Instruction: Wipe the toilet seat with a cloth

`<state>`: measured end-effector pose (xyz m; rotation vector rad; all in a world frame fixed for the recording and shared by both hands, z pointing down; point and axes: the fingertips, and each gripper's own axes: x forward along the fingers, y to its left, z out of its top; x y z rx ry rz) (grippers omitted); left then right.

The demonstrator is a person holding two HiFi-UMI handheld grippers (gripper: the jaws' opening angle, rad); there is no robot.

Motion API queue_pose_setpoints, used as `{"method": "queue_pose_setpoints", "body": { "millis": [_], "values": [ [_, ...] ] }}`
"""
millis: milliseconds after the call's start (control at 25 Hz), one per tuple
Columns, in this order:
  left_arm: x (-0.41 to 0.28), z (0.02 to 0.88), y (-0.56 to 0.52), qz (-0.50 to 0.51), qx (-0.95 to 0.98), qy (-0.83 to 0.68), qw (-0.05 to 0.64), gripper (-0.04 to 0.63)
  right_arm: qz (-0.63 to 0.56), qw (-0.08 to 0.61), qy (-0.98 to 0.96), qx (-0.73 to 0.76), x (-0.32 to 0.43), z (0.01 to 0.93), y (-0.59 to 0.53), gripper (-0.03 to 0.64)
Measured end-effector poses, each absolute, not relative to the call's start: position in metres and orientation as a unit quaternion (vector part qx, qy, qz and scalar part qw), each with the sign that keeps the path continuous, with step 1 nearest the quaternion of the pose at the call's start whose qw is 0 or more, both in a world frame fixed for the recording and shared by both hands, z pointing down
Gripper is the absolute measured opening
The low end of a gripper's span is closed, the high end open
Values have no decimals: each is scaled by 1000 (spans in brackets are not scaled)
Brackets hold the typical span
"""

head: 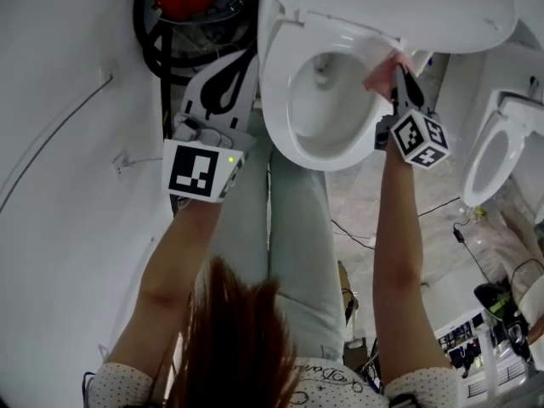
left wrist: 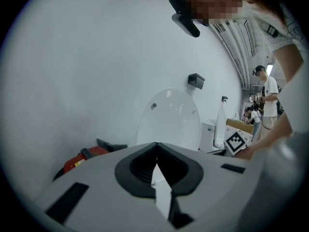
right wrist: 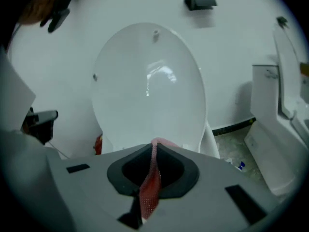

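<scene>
Right gripper (head: 398,73) jaws clamp the pink cloth (head: 379,75) against the toilet seat (head: 279,121) rim; left gripper (head: 228,79) jaws are closed and empty, beside the seat.

White wall (head: 59,143) left, marbled floor (head: 353,198), a second toilet (head: 510,121) at right.

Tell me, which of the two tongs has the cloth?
The right tongs: their jaws are shut on the pink cloth, held at the toilet seat. The left tongs are shut on nothing, away from the seat.
</scene>
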<state>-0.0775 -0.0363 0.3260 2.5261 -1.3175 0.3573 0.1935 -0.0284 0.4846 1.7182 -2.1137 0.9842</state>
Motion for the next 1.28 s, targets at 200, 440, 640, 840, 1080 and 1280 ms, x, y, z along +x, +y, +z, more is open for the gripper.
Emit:
{"method": "queue_pose_setpoints", "body": {
  "millis": [200,440,640,840,1080,1280],
  "values": [
    [-76,275,-34,124,876,-446,133,4,325,53,-730,599,194,395,-13,37],
    [-70,207,-45,111,883,-441,116,3,220,9,-765,605,186,272,-11,40],
    [-67,146,-46,98,885,-443,102,3,185,-17,-781,597,172,188,-8,41],
    [-67,95,-43,92,885,-447,88,3,160,-11,-805,571,152,121,-14,41],
    [-60,38,-27,88,889,-444,63,3,95,-40,-828,551,140,32,-2,41],
    [-62,-1,-8,73,891,-446,39,3,69,-32,-834,547,130,-2,14,41]
  ]
}}
